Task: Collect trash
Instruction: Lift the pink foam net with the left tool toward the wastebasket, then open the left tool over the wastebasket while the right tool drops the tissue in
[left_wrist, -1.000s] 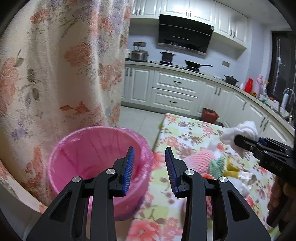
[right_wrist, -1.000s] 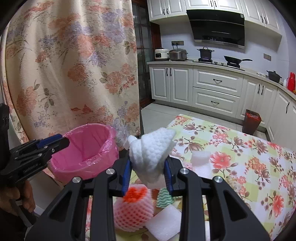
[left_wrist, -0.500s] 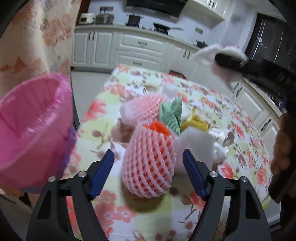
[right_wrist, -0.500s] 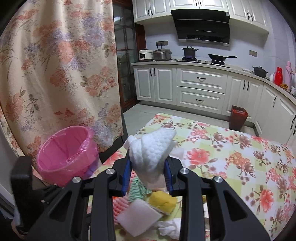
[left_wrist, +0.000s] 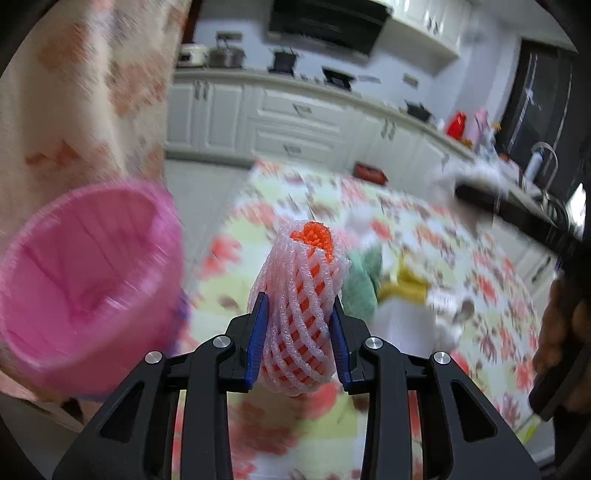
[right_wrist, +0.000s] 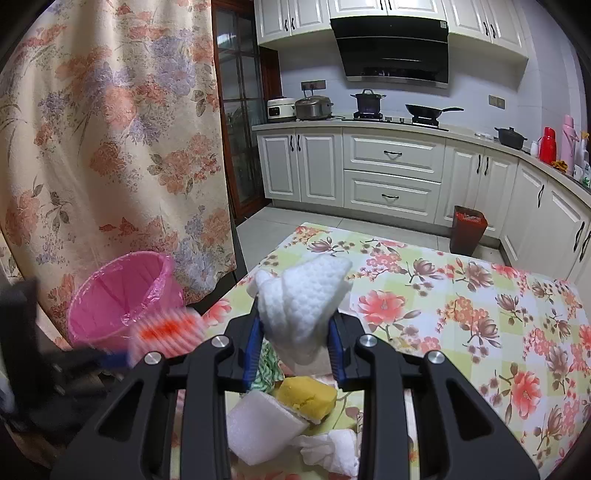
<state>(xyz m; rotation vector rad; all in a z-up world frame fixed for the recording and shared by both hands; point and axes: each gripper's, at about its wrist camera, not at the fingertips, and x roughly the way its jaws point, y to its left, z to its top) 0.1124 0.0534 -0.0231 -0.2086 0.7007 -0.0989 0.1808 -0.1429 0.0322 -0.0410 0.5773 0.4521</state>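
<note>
The left gripper (left_wrist: 297, 325), its jaws just closed on the foam-net sleeve (left_wrist: 301, 302), has the pink bin (left_wrist: 85, 284) to its left, nearer than the right gripper (right_wrist: 293, 339) clamping a white wipe (right_wrist: 301, 306).

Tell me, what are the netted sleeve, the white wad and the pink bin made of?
The netted sleeve looks like soft foam mesh, matt pink-white over an orange layer: its puffy strands dent between the left gripper's pads. The white wad in the right gripper seems to be dimpled paper or cloth, crumpled. The pink bin looks plastic, lined with a thin, glossy, wrinkled bag.
</note>
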